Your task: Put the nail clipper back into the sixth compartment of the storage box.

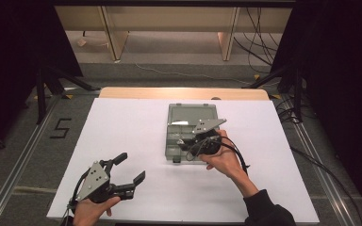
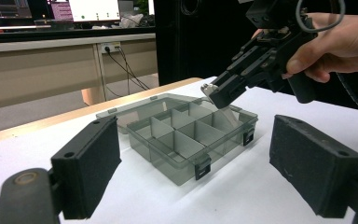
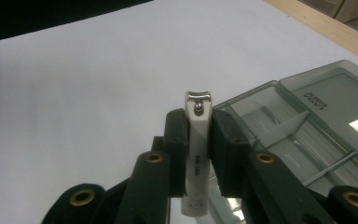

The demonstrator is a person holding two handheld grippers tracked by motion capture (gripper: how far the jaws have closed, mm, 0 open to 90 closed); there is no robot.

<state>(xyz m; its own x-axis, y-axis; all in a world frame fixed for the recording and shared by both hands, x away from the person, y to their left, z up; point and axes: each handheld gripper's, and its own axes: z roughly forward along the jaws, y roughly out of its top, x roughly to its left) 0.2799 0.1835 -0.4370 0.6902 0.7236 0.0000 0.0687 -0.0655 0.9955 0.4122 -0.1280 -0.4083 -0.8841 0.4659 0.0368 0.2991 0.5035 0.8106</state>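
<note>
Right gripper view gives us the close look: a white nail clipper (image 3: 196, 158) with a shiny metal head and a small stud near the top, faint lettering down its body, pinched upright between the two black pads of the right gripper (image 3: 198, 154), which is clenched firmly on it. Just to its right sits the smoky grey organizer box (image 3: 303, 126), lid swung open and lying flat behind, thin dividers splitting it into compartments; every compartment in sight looks bare. Over to the high view, reading left to right: the left gripper (image 1: 131, 168) rests low at the near left of the white sheet (image 1: 122, 132), jaws spread wide with nothing between them, well apart from the box. Then the box (image 1: 179, 153) at centre, and the right gripper (image 1: 185, 143) angled down over its near compartments with the clipper at its tip. From the left gripper view, the clipper (image 2: 207, 88) hangs just above the box's (image 2: 168, 161) right-hand cells.
</note>
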